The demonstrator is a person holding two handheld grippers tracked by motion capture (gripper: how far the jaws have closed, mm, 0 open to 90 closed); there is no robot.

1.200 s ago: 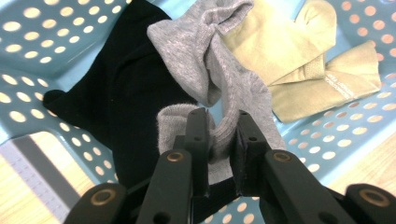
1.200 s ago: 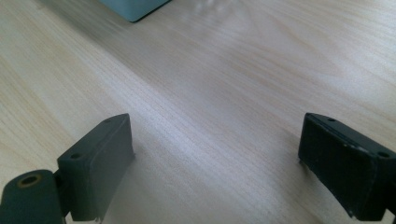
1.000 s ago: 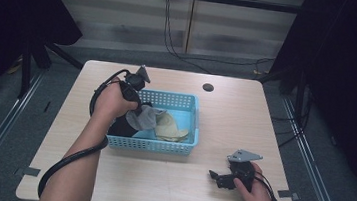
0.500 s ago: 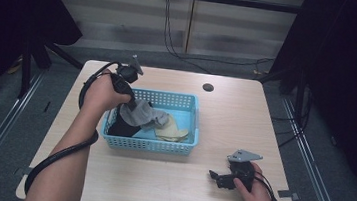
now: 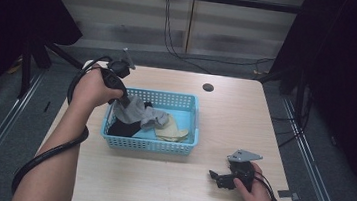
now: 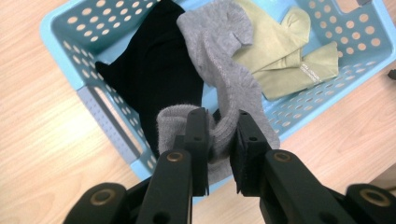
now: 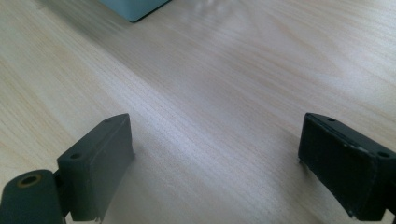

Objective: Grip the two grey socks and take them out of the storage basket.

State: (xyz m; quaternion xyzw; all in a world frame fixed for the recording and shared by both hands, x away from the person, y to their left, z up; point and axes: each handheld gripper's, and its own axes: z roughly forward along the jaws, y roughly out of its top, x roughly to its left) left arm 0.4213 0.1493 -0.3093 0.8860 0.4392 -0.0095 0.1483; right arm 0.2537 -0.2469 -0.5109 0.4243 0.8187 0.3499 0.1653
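A light blue perforated basket (image 5: 149, 145) stands on the wooden table. Inside lie a black garment (image 6: 154, 70), a grey sock (image 6: 224, 60) and a pale green sock (image 6: 289, 51). My left gripper (image 6: 218, 140) is shut on the grey sock, which hangs from it above the basket's left part, its lower end draped over the other clothes (image 5: 137, 111). My right gripper (image 7: 215, 158) rests low over bare table at the front right (image 5: 216, 177), its jaws wide apart with nothing between them.
A corner of the basket (image 7: 133, 9) shows at the top of the right gripper view. A round dark hole (image 5: 208, 87) sits in the table top behind the basket. Black cables (image 5: 39, 159) trail from the left forearm. Dark curtains flank the table.
My left gripper has risen and moved back and left from inside the basket, pulling the grey sock up with it. The right gripper has stayed where it was.
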